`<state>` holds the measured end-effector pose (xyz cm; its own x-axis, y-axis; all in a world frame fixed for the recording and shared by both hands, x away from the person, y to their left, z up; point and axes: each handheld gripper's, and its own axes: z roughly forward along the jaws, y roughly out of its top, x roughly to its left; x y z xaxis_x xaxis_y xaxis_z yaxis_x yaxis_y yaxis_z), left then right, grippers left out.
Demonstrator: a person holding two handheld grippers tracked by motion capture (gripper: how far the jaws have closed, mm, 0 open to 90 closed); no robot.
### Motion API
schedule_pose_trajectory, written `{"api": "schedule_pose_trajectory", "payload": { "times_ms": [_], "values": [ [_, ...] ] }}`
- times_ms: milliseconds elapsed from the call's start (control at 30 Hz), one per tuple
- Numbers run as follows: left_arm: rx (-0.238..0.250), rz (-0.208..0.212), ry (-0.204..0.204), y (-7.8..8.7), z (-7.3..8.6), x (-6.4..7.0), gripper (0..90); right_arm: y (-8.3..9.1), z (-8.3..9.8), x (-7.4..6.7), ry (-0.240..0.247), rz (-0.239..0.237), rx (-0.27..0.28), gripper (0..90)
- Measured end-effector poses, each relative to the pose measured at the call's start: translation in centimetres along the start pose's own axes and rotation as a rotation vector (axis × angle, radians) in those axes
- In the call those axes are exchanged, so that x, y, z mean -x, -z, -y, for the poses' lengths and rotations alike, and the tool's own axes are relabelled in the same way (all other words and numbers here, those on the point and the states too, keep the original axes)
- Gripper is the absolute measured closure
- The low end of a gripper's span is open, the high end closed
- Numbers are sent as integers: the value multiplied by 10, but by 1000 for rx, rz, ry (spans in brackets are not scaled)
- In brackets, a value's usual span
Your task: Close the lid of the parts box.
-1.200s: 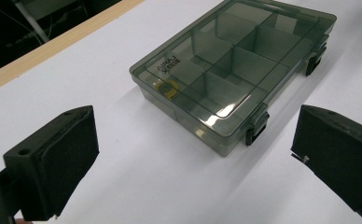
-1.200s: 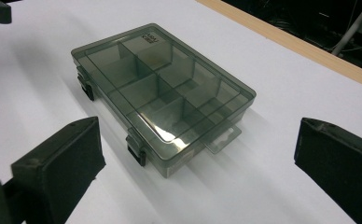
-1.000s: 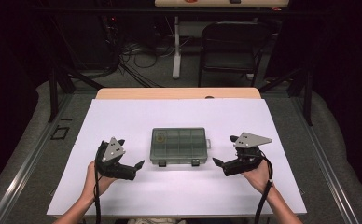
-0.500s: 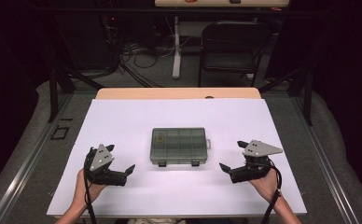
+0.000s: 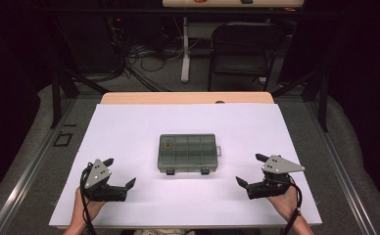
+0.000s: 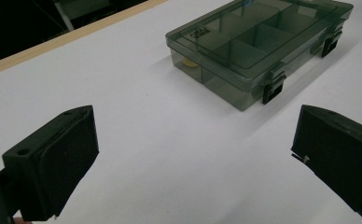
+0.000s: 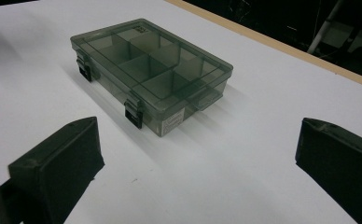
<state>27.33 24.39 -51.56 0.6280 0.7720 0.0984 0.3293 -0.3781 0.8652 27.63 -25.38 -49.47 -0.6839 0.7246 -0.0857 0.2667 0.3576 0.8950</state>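
table (image 5: 129,127) under a white sheet fills the middle of the high view, and a smoky grey compartment box (image 5: 187,152) lies flat at its centre with the lid shut and two dark latches on its near edge. the left gripper (image 5: 118,172) sits low at the near left, held in a hand (image 5: 87,208), jaws spread wide and pointing toward the box, well apart from it. the right gripper (image 5: 252,169) mirrors it at the near right, held in the other hand (image 5: 285,203), jaws likewise spread, nothing between them.

left gripper view: the two black jaws stand far apart at the bottom corners over bare white sheet. the box (image 6: 258,44) lies ahead and to the upper right, beyond the jaws, not between them, latches facing right.

right gripper view: jaws again wide apart with only sheet between them. the box (image 7: 151,70) lies ahead and up left, clear of both jaws, its latches on the left side and a small label on the near end.
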Motion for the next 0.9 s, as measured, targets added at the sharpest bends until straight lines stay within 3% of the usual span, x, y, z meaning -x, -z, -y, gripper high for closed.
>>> {"api": "schedule_pose_trajectory", "payload": {
  "times_ms": [200, 400, 533, 600, 900],
  "values": [
    [28, 6, 14, 2, 13, 2, 2, 3, 11, -2, -5, 12, 8, 0],
    [23, 13, 12, 3, 29, 8, 2, 6, 21, -6, -4, 40, 15, 0],
    [51, 14, 34, 4, 38, 7, 2, 7, 27, -9, 1, 55, 27, 0],
    [64, 10, 50, 4, 41, 7, 2, 7, 30, -11, -2, 60, 33, 0],
    [96, 17, 44, 3, 47, 8, 2, 10, 46, -19, 18, 115, 54, 0]
  ]
}}
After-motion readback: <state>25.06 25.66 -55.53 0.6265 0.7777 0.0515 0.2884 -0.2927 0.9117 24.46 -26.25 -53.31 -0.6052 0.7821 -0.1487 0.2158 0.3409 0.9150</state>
